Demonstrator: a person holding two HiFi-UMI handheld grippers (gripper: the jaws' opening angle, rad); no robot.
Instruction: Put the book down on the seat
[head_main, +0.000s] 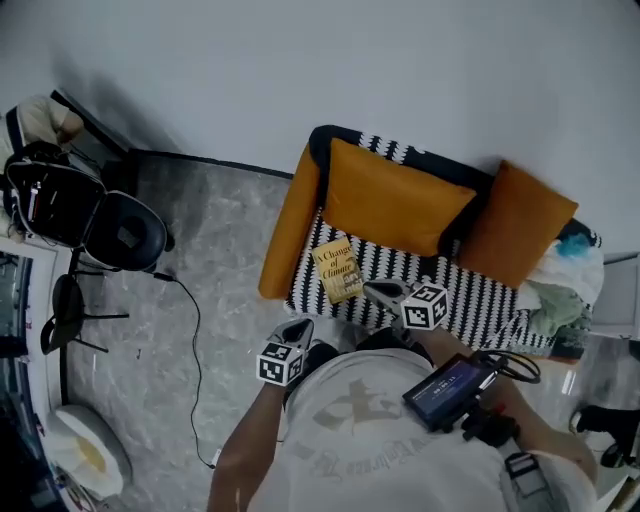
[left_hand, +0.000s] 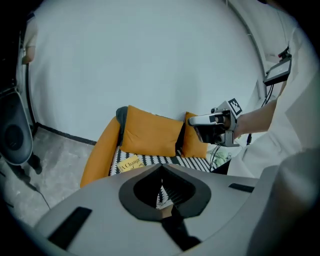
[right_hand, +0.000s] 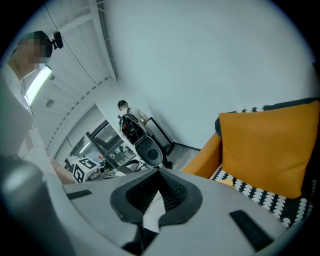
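Observation:
A yellow book (head_main: 337, 270) lies flat on the left part of the sofa's black-and-white patterned seat (head_main: 480, 310), below the orange cushions; the left gripper view shows the book (left_hand: 130, 163) too. My left gripper (head_main: 299, 329) is shut and empty, held off the seat's front edge, short of the book. My right gripper (head_main: 373, 291) is also shut and empty, its tip just to the right of the book over the seat. In their own views, the left gripper (left_hand: 161, 192) and right gripper (right_hand: 157, 196) show nothing between closed jaws.
Two orange cushions (head_main: 395, 200) (head_main: 515, 225) lean on the sofa back, with an orange armrest (head_main: 290, 225) at the left. Bags and cloth (head_main: 565, 290) pile at the sofa's right end. A black office chair (head_main: 125, 235) and a floor cable (head_main: 196, 340) are left of the sofa.

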